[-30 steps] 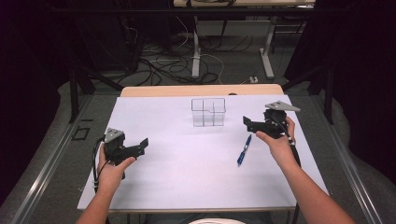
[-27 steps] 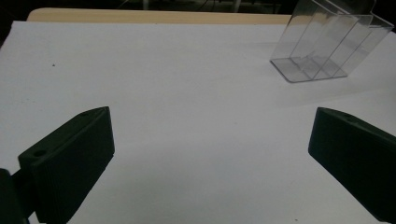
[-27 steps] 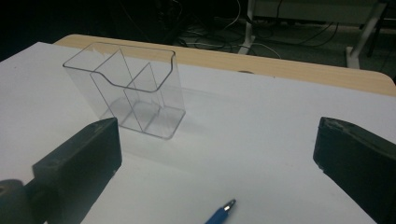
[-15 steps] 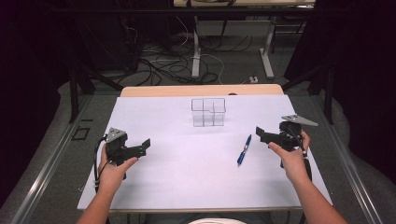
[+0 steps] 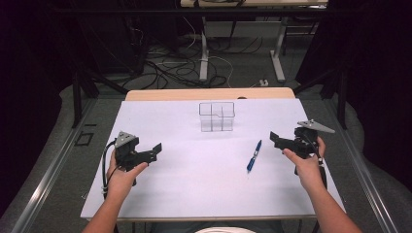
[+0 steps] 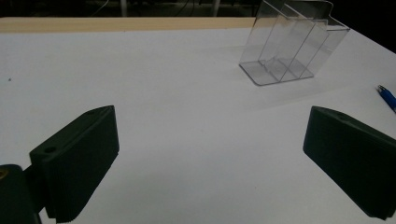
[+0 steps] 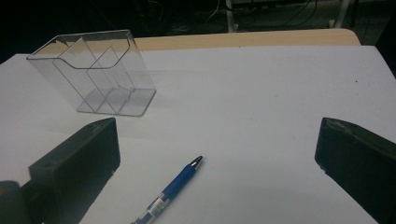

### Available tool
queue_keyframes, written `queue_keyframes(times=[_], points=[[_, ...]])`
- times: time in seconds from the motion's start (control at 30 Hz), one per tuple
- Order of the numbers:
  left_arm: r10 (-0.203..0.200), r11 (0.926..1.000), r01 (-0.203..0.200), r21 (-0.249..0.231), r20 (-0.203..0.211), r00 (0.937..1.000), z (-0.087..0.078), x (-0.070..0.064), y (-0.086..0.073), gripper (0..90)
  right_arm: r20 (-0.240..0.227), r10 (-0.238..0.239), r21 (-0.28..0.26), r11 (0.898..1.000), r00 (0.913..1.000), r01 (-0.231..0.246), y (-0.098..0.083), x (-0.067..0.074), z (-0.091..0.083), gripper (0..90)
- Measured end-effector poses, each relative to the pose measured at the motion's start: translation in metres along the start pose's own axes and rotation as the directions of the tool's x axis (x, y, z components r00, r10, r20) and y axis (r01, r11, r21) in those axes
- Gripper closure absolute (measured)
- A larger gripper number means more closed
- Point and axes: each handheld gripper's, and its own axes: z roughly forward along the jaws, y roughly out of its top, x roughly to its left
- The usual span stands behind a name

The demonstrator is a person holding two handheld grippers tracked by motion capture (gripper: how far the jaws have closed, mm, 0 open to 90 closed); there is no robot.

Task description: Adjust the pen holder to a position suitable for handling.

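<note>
Blue pen (image 5: 253, 156) lies flat on the white tabletop (image 5: 194, 184), right of centre, its length running from near to far; in the right gripper view the pen (image 7: 175, 190) points its silver tip toward the far edge, and in the left gripper view just its end (image 6: 387, 97) shows at the right border. Behind it and to the left, near the far middle of the tabletop, stands a clear plastic organizer (image 5: 216, 116) with several upright compartments, all of them holding nothing; it appears again in the left gripper view (image 6: 293, 43) and in the right gripper view (image 7: 97, 70). Pen and organizer are apart from each other. On the left side, the left hand-held gripper (image 5: 151, 150) is held just above the tabletop, its black jaws spread wide with nothing between them, well apart from the organizer. On the right, the right hand-held gripper (image 5: 278, 140) is near the pen but not touching it, its jaws likewise spread wide and gripping nothing, pointing toward the middle of the tabletop.
</note>
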Motion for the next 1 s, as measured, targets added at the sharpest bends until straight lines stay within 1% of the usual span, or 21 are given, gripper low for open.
queue_keyframes(times=[0.1, 0.2, 0.27, 0.3, 0.33, 0.37, 0.43, 0.47, 0.5, 0.53, 0.63, 0.7, 0.8, 0.83, 0.87, 0.9, 0.93, 1.0], points=[[0.011, 0.9999, -0.010, -0.012, 0.010, 0.9999, 0.003, -0.008, 0.003, 4.6, 0.010, -0.021, -0.006, 1.000, 0.9997, 0.021, 0.000, 0.000, -0.001, 0.0], [0.020, 0.9996, -0.020, -0.019, 0.019, 0.9996, 0.006, -0.016, 0.007, 5.6, 0.008, -0.030, -0.019, 0.999, 0.9995, 0.030, -0.001, 0.001, -0.002, 0.0], [0.020, 0.9996, -0.019, -0.023, 0.026, 0.9995, 0.009, -0.022, 0.010, 7.6, 0.010, -0.055, -0.023, 0.998, 0.9984, 0.055, -0.001, 0.000, -0.002, 0.0], [0.026, 0.9993, -0.025, -0.026, 0.029, 0.9992, 0.010, -0.024, 0.011, 7.6, 0.010, -0.055, -0.023, 0.998, 0.9984, 0.055, -0.001, 0.000, -0.002, 0.0], [0.022, 0.9993, -0.021, -0.031, 0.033, 0.9992, 0.012, -0.028, 0.013, 10.1, 0.017, -0.060, -0.034, 0.998, 0.9981, 0.060, -0.001, 0.000, -0.002, 0.0], [0.023, 0.9991, -0.021, -0.036, 0.036, 0.9991, 0.013, -0.031, 0.014, 10.1, 0.017, -0.060, -0.034, 0.998, 0.9981, 0.060, -0.001, 0.000, -0.002, 0.0], [0.017, 0.9989, -0.015, -0.044, 0.048, 0.9987, 0.016, -0.037, 0.017, 13.8, 0.016, -0.063, -0.020, 0.998, 0.9979, 0.063, -0.001, -0.001, -0.003, 0.0], [0.026, 0.9987, -0.024, -0.046, 0.048, 0.9985, 0.017, -0.041, 0.019, 15.6, 0.018, -0.057, -0.016, 0.998, 0.9982, 0.057, -0.001, 0.001, -0.004, 0.0], [0.029, 0.9984, -0.027, -0.050, 0.049, 0.9984, 0.019, -0.044, 0.020, 15.6, 0.018, -0.057, -0.016, 0.998, 0.9982, 0.057, -0.001, 0.001, -0.004, 0.0], [0.042, 0.9979, -0.040, -0.052, 0.046, 0.9980, 0.021, -0.047, 0.022, 16.0, 0.022, -0.070, -0.018, 0.997, 0.9973, 0.071, -0.001, 0.001, -0.004, 0.0], [0.066, 0.9962, -0.063, -0.059, 0.047, 0.9967, 0.026, -0.057, 0.026, 16.6, 0.017, -0.073, -0.023, 0.997, 0.9972, 0.073, -0.002, 0.002, -0.003, 0.0], [0.079, 0.9953, -0.076, -0.059, 0.048, 0.9957, 0.029, -0.064, 0.029, 18.8, 0.013, -0.087, -0.020, 0.996, 0.9962, 0.087, -0.002, 0.003, -0.003, 0.0], [0.097, 0.9937, -0.094, -0.061, 0.047, 0.9942, 0.035, -0.075, 0.032, 20.1, 0.017, -0.085, -0.016, 0.996, 0.9962, 0.085, -0.002, 0.005, -0.003, 0.0], [0.103, 0.9932, -0.100, -0.060, 0.051, 0.9934, 0.037, -0.079, 0.032, 20.7, 0.024, -0.094, -0.026, 0.995, 0.9953, 0.094, -0.002, 0.005, -0.003, 0.0], [0.108, 0.9926, -0.105, -0.061, 0.049, 0.9929, 0.039, -0.082, 0.033, 21.5, 0.016, -0.109, -0.017, 0.994, 0.9939, 0.109, -0.002, 0.005, -0.004, 0.0], [0.115, 0.9919, -0.112, -0.060, 0.046, 0.9923, 0.042, -0.086, 0.034, 21.5, 0.016, -0.109, -0.017, 0.994, 0.9939, 0.109, -0.002, 0.005, -0.004, 0.0], [0.118, 0.9915, -0.116, -0.060, 0.045, 0.9920, 0.044, -0.089, 0.034, 21.8, 0.017, -0.104, -0.015, 0.994, 0.9944, 0.105, -0.002, 0.006, -0.004, 0.0], [0.119, 0.9914, -0.116, -0.061, 0.040, 0.9922, 0.048, -0.095, 0.035, 22.8, 0.014, -0.112, -0.018, 0.994, 0.9936, 0.112, -0.002, 0.006, -0.004, 0.0]])
